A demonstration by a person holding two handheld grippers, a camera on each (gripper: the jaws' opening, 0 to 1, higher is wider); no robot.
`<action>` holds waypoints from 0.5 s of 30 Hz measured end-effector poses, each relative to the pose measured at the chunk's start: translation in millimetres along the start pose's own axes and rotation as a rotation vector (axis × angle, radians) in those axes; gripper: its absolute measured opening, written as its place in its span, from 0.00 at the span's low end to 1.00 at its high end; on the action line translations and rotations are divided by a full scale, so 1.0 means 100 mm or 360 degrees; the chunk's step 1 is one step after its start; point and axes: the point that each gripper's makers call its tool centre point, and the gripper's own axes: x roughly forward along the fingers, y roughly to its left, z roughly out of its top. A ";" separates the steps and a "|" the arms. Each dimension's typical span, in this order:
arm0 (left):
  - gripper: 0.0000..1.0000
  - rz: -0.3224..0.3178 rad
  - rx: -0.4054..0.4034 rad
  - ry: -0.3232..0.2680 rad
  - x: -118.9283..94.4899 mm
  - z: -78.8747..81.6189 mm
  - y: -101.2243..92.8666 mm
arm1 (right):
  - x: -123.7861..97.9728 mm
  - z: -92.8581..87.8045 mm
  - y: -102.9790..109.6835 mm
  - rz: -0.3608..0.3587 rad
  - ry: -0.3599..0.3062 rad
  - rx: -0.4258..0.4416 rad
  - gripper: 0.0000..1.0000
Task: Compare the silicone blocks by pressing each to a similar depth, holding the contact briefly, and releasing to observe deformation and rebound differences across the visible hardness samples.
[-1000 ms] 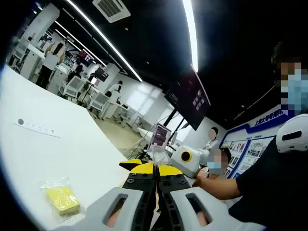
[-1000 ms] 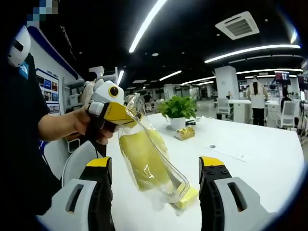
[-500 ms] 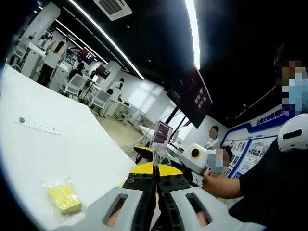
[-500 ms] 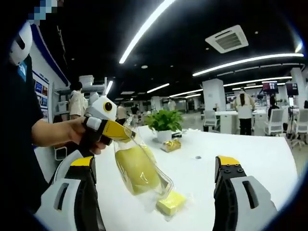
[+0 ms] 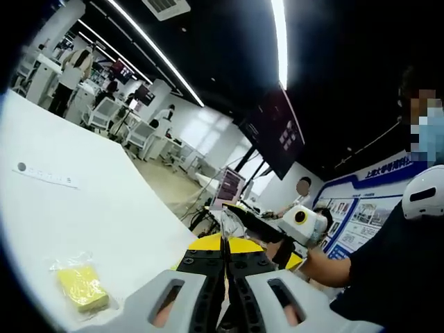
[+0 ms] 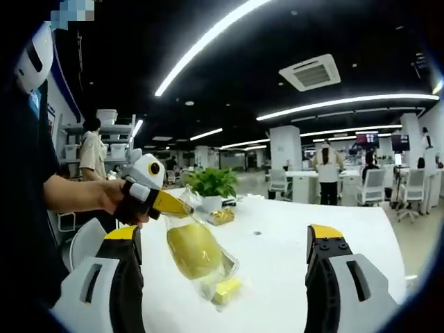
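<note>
Open-plan office, white table [image 6: 333, 239], potted plant [image 6: 210, 186]

The left gripper [image 5: 223, 258] has pale grey slotted jaws, black screw-studded inner plates and yellow tips. The right gripper [image 6: 225, 239] matches it. The person wears a black short sleeve [image 6: 24, 173].

Between your right gripper's wide jaws hangs the bagged block [image 6: 196, 255], blocking the way. The white table [image 6: 291, 257] to its right is free. A potted plant [image 6: 211, 186] stands behind.
</note>
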 end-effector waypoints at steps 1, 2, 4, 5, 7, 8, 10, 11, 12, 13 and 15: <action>0.00 -0.0005 -0.0007 0.0007 0.03 -0.01 0.00 | -0.03 0.00 -0.02 -0.0014 0.0001 -0.0003 0.92; 0.00 -0.0006 -0.0012 0.0017 0.08 -0.03 0.01 | -0.07 -0.01 -0.02 -0.0025 0.0000 -0.0006 0.92; 0.00 -0.0022 -0.0028 0.0034 0.14 -0.06 0.01 | -0.13 -0.03 -0.04 -0.0060 0.0012 -0.0018 0.93; 0.00 -0.0021 -0.0032 0.0036 0.17 -0.08 0.02 | -0.17 -0.02 -0.05 -0.0072 0.0004 -0.0021 0.94; 0.00 -0.0043 -0.0053 0.0056 0.25 -0.12 0.01 | -0.25 -0.04 -0.07 -0.0094 0.0005 -0.0003 0.93; 0.00 -0.0048 -0.0064 0.0062 0.31 -0.15 0.02 | -0.31 -0.07 -0.07 -0.0111 0.0020 0.0005 0.92; 0.00 -0.0068 -0.0085 0.0079 0.38 -0.20 0.02 | -0.40 -0.10 -0.09 -0.0151 0.0035 -0.0015 0.92; 0.00 -0.0076 -0.0095 0.0085 0.43 -0.23 0.02 | -0.44 -0.11 -0.11 -0.0163 0.0043 -0.0026 0.92; 0.00 -0.0093 -0.0113 0.0099 0.48 -0.26 0.01 | -0.47 -0.13 -0.12 -0.0175 0.0058 -0.0029 0.91; 0.00 -0.0098 -0.0114 0.0106 0.52 -0.29 0.01 | -0.50 -0.15 -0.13 -0.0187 0.0073 -0.0027 0.91; 0.00 -0.0115 -0.0133 0.0128 0.61 -0.36 0.01 | -0.58 -0.16 -0.16 -0.0216 0.0072 -0.0023 0.91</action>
